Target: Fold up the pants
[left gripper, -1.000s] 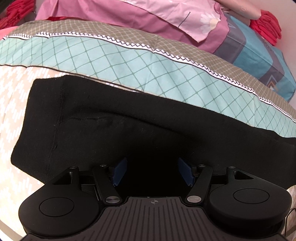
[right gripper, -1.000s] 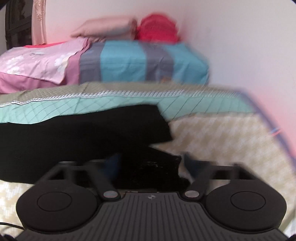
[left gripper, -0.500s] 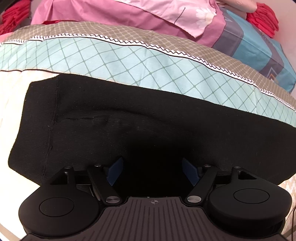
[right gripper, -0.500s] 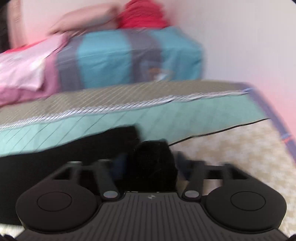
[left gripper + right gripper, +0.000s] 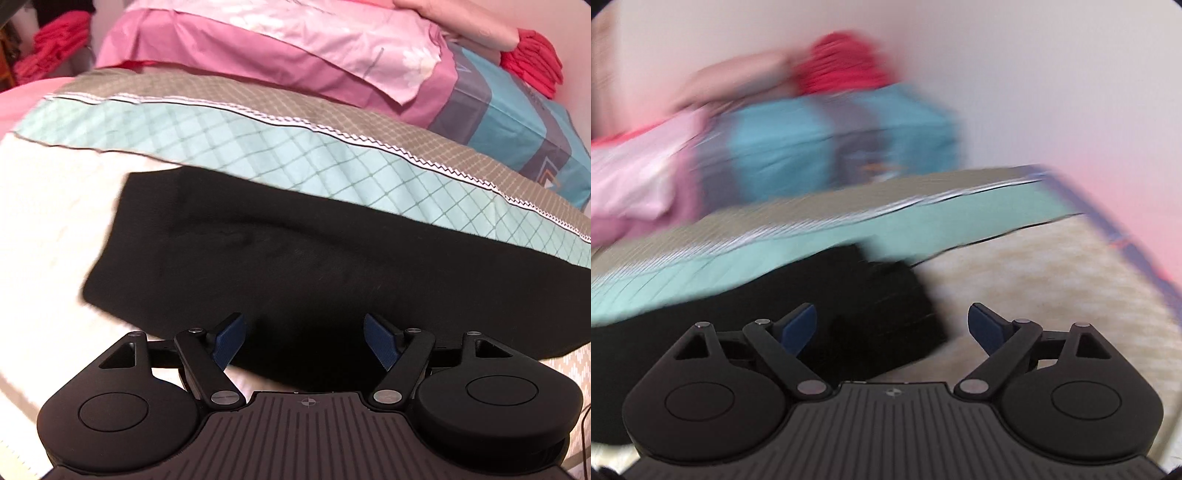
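The black pants (image 5: pixel 332 258) lie folded in a long band across the bed, their left end squared off. My left gripper (image 5: pixel 304 339) hovers over their near edge, open, its blue pads (image 5: pixel 229 339) wide apart and touching no cloth. The right wrist view is blurred by motion. There the pants' right end (image 5: pixel 886 306) lies on the cream cover, and my right gripper (image 5: pixel 894 328) stands open just above it, with nothing pinched between its fingers.
The bed cover has a teal checked band (image 5: pixel 258 155) behind the pants and a cream patterned part (image 5: pixel 1052 295) in front. A pink quilt (image 5: pixel 258 48), a blue striped quilt (image 5: pixel 517 122) and red cloth piles (image 5: pixel 535 66) lie at the back. A wall (image 5: pixel 1034 74) borders the right side.
My right gripper's jaws have spread wide and let go of the bunched black cloth, which now lies on the bed. My left gripper has lifted and drawn back from the pants.
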A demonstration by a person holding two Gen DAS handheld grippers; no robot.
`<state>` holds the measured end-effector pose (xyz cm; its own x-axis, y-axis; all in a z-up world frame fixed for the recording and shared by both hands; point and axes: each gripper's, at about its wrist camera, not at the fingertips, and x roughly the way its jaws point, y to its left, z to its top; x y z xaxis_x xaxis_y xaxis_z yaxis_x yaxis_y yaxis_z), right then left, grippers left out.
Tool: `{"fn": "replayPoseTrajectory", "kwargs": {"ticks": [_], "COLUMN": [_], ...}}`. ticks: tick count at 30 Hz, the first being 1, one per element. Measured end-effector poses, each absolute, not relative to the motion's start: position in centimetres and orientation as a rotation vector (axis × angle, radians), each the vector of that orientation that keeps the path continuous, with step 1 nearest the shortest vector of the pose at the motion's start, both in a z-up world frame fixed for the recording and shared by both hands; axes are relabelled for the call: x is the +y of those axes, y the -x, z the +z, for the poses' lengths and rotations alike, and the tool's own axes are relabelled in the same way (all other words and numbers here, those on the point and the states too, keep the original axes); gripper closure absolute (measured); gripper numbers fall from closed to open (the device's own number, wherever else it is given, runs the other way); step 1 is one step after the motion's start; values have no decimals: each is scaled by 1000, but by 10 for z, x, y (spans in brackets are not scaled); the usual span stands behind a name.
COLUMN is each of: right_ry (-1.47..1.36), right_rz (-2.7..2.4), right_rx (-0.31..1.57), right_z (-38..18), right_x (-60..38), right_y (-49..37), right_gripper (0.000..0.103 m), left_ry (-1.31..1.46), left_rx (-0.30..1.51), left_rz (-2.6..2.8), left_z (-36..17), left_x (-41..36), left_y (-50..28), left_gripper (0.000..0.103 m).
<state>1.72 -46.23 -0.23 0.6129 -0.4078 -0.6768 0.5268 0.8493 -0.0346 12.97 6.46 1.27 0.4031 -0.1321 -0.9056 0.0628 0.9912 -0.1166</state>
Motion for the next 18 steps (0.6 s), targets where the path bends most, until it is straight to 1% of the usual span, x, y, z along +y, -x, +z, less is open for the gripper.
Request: {"fn": "replayPoseTrajectory", "kwargs": {"ticks": [2,6,9,14,18], "right_ry": [-161,-135,-94,-14,157], "right_rz": [-497,-427,-304,149,475], "right_rx": [764,706,690,719,696], "right_z": [-4,15,32,55,52], "right_x": [-445,-404,-363,-246,-123], "right_y": [-25,-35,-48,-83,-115], "right_gripper": [17,17,17,15,16], "left_ry": [30,-55,-13,80,76], "left_rx": [1150,1138,1162,1196,1181], "left_rz": [-78,7,13,-1,-29], "left_z": [18,17,2,-16,-20], "left_x": [70,85,105,136,153], "left_y": [-115,-91,-84,-79,-70], "left_gripper": [0,0,0,0,0]}}
